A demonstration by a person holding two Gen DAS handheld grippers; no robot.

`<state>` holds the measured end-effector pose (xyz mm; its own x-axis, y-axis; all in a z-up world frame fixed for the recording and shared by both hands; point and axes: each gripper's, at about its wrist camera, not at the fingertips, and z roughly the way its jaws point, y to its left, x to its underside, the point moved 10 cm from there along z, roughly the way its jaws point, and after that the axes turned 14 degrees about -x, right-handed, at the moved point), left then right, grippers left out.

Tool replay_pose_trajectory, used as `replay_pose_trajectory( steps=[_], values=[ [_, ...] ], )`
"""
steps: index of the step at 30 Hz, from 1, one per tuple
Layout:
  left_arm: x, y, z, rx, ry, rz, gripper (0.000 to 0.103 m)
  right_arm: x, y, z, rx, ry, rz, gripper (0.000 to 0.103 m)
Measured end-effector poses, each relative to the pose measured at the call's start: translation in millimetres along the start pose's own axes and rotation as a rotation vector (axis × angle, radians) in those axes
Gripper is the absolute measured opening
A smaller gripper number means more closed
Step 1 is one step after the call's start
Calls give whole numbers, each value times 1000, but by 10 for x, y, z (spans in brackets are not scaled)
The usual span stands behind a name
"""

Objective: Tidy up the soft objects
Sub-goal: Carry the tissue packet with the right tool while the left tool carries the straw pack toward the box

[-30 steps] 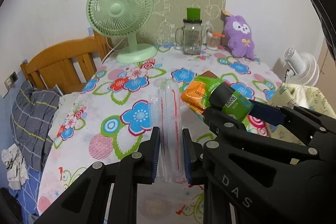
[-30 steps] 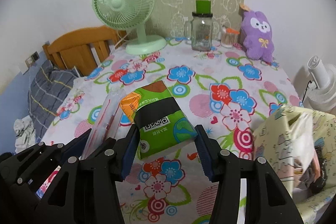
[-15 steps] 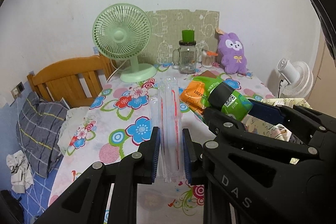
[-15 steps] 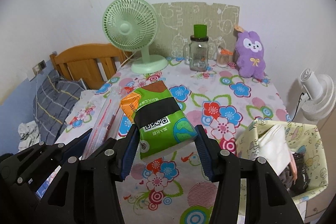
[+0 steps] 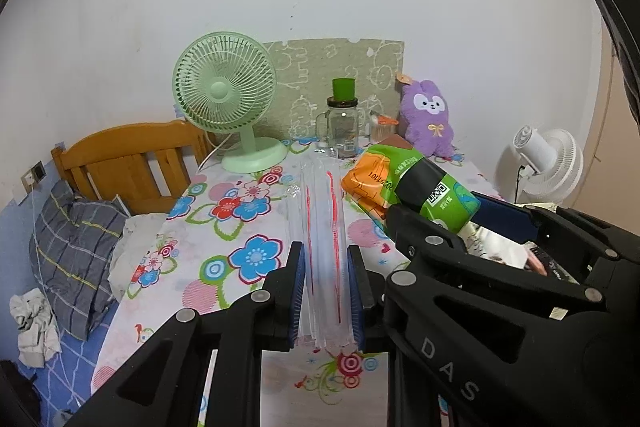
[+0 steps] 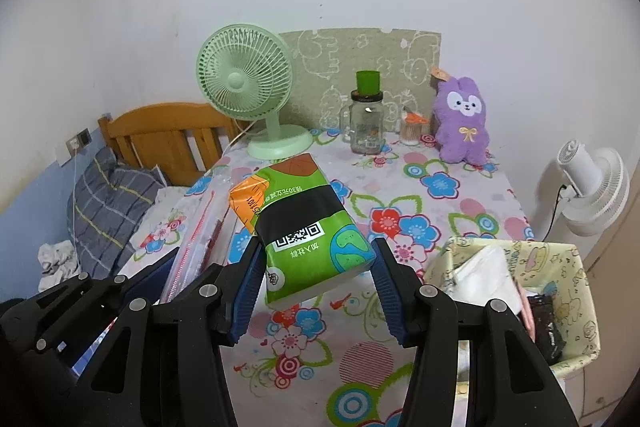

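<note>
The green and orange soft tissue pack (image 6: 306, 227) sits clamped in the right tongs (image 6: 316, 291), lifted above the flower-patterned bench (image 6: 440, 203). It looks light and squashy, best held across its middle as now. The left tongs (image 5: 326, 301) are pressed together on a clear, red-lined plastic bag pack (image 5: 322, 227), limp and likely slippery. Only the right wrist view shows the whole yellow patterned fabric basket (image 6: 568, 267) beside the bench, likely their destination.

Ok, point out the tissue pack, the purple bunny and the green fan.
tissue pack (image 6: 312, 227), right wrist view, on its black band.
purple bunny (image 6: 464, 123), right wrist view, on its chest.
green fan (image 5: 224, 91), left wrist view, on the grille's hub.
</note>
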<state>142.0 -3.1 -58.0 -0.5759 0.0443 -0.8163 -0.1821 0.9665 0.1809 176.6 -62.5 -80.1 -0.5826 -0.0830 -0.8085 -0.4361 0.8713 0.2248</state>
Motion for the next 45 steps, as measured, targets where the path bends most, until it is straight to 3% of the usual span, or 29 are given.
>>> replay_pose_trajectory(
  steps=[45],
  values=[
    [-69, -1520, -99, 175, -27, 144, 19, 199, -1430, -579, 141, -36, 120, 56]
  ],
)
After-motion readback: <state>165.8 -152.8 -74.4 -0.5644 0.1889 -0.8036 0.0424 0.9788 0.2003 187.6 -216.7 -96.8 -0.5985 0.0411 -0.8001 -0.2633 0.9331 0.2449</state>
